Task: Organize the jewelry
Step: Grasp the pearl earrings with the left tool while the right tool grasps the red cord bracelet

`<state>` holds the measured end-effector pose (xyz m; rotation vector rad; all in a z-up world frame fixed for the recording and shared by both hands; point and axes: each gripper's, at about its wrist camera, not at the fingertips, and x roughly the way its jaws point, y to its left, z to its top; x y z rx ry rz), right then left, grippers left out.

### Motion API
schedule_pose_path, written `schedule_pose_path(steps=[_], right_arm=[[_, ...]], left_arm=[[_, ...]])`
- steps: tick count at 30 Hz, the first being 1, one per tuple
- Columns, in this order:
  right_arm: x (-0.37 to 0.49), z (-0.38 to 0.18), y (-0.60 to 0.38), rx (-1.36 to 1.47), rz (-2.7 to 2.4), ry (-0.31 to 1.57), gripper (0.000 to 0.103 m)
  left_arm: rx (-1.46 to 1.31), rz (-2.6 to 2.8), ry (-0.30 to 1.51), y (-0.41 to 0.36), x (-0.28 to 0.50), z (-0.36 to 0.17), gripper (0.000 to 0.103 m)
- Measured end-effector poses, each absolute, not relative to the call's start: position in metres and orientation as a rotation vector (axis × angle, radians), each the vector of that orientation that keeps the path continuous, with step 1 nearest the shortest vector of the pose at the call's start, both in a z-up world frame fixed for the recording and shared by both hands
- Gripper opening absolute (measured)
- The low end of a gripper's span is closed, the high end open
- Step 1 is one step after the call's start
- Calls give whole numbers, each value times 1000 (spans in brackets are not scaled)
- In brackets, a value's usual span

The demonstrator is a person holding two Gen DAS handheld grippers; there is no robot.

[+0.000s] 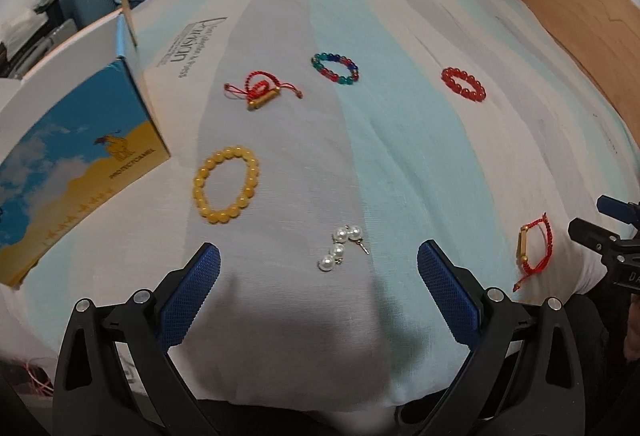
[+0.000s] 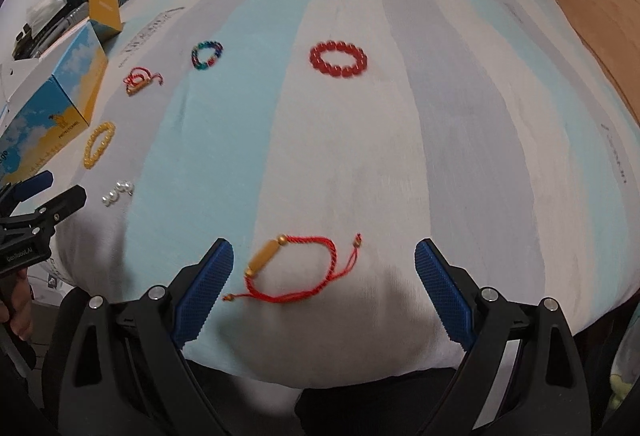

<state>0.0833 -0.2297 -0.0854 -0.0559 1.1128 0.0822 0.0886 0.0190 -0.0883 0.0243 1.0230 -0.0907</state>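
While both grippers hover over the bed (image 2: 360, 155) with their jaws spread wide and holding nothing, the main risk lies in the soft striped sheet: closing on a thin piece could pinch a fold of fabric along with it, or push the piece away.

Taking the open blue-and-yellow box (image 1: 80, 163) as landmark, the yellow bead bracelet (image 1: 226, 184) lies just beside its near corner. The pearl earrings (image 1: 340, 250) lie further out from the box, directly ahead of the left gripper (image 1: 319, 268); they are small and round, so they could likely roll or slip from the pads. The knotted red cord bracelet (image 1: 262, 93) and the multicoloured bead bracelet (image 1: 335, 69) lie beyond the box's far corner. The red bead bracelet (image 2: 338, 59) lies well apart from it.

Farthest from the box, a red cord bracelet with a gold tube (image 2: 294, 268) sits between the right gripper (image 2: 324, 268) fingers; its loose tails could snag.

Nothing blocks either approach.
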Motion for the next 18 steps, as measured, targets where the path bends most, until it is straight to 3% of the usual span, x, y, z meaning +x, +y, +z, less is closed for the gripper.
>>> schedule_pose_path(steps=[18], right_arm=[[92,-143,-249,-5,57,1215,71]], left_arm=[[80,-138,1078,4,104,-137,78]])
